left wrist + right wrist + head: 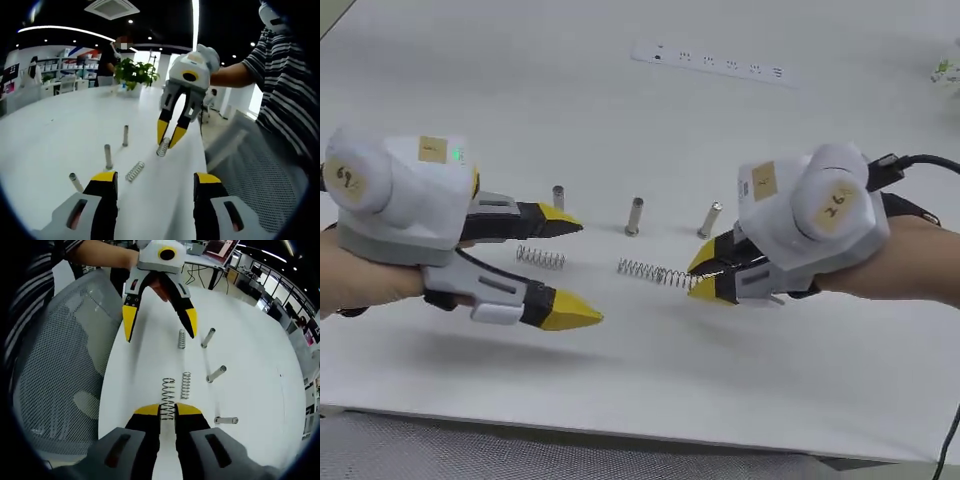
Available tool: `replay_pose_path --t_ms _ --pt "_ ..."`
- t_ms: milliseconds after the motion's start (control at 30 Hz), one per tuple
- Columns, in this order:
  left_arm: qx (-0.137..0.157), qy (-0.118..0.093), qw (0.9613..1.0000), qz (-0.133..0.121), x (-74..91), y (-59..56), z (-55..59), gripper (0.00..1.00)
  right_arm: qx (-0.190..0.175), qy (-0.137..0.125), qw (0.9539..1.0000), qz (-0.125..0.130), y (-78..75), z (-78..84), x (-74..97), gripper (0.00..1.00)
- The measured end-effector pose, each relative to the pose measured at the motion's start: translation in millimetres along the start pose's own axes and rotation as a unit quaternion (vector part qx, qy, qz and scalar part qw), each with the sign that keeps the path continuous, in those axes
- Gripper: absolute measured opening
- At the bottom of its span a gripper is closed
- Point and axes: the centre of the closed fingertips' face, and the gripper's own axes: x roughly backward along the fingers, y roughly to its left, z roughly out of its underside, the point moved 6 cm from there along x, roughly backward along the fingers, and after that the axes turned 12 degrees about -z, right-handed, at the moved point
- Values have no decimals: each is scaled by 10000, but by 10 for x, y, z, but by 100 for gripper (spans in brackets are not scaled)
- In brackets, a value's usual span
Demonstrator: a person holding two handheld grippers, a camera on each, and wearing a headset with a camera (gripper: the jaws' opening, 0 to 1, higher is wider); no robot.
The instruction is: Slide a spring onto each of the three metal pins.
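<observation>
Pinching a spring (168, 399) by one end in the right tool (698, 282), clenched down on the last few coils and leaving the rest poking out free beyond the yellow tips, presumably to keep an open mouth ready for feeding over a pin. Holding it low and roughly level above the white desk (650, 400), free end pointing across toward the left tool (588, 272); hard to tell whether touching the surface or just clear. Over on that side, spread wide and gripping nothing, hovering well apart from the right tool and just beside a loose spring (540, 257) lying flat on the desk. Reads as readiness either to collect that one or to steady the far end of the held one. Spotting, in the right gripper view, what seems a further spring (186, 385) flat just beside the held one, though not easy to confirm elsewhere. Looking beyond to the three metal pins (634, 216), standing upright in a spaced row farther back, each one bare, so judging the task barely begun with all three threadings left. Expecting the next move to call for tipping the held spring on end and lining its bore up over a pin top; held level like this, no way of dropping on. Minding the risk of buckling or flicking the coil away through an off-axis push. Leaving the power strip (710, 62) at the far edge well out of it.
</observation>
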Motion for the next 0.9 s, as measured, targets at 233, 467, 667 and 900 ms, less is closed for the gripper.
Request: replay_pose_path --t_ms 233,467,667,900 --pt "2 -126 9995 287 -147 -45 -50 48 -13 -102 9999 -16 -6 -59 -12 8" --pt "28 -282 9980 562 -256 -116 -130 38 42 -206 9998 -41 12 -137 -8 8" --pt "15 -285 9977 620 -309 -104 -135 31 136 -242 9996 -11 21 -186 21 8" --pt "4 -366 9972 656 -375 -128 -157 23 168 -225 9996 -7 30 -203 24 8"
